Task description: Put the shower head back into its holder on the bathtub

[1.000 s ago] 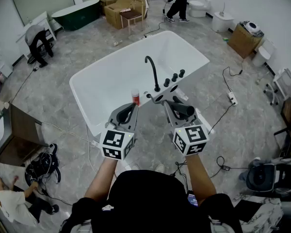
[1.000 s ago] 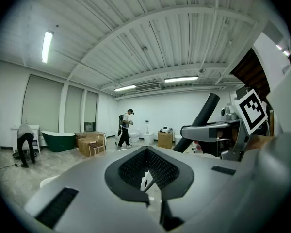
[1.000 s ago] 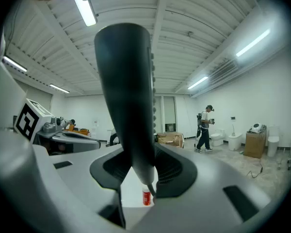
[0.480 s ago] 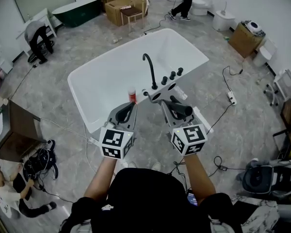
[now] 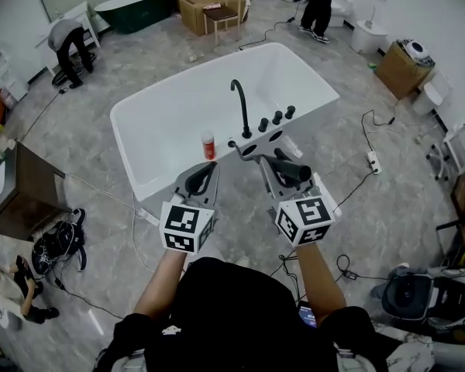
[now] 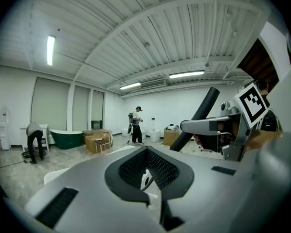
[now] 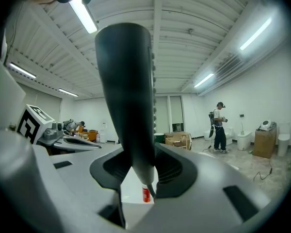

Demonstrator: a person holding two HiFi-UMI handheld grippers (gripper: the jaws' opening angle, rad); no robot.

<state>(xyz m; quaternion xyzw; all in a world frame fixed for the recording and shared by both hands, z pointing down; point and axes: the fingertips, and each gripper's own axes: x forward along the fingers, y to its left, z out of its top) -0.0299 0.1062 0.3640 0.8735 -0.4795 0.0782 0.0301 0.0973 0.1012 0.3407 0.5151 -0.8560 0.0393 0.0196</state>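
Observation:
The white bathtub (image 5: 170, 122) has a black faucet (image 5: 240, 107) and three black knobs (image 5: 277, 118) on its near rim, with round fittings (image 5: 249, 151) just in front of them. My right gripper (image 5: 277, 173) (image 7: 138, 171) is shut on the black shower head handle (image 5: 293, 173) (image 7: 128, 91), which stands up between its jaws. It hovers just short of the rim fittings. My left gripper (image 5: 205, 175) (image 6: 146, 166) is beside it, shut and holding nothing. The left gripper view shows the black handle (image 6: 199, 118) slanting at the right.
A red bottle (image 5: 208, 146) (image 7: 145, 194) stands on the tub rim left of the faucet. Cables and a power strip (image 5: 370, 158) lie on the floor at the right. Cardboard boxes (image 5: 209, 2), a dark green tub (image 5: 136, 10), a wooden cabinet (image 5: 19, 204) and several people surround the area.
Both grippers have drifted slightly, side by side, in front of the tub's near rim. The right grip on the handle is unchanged. People in the background have walked on.

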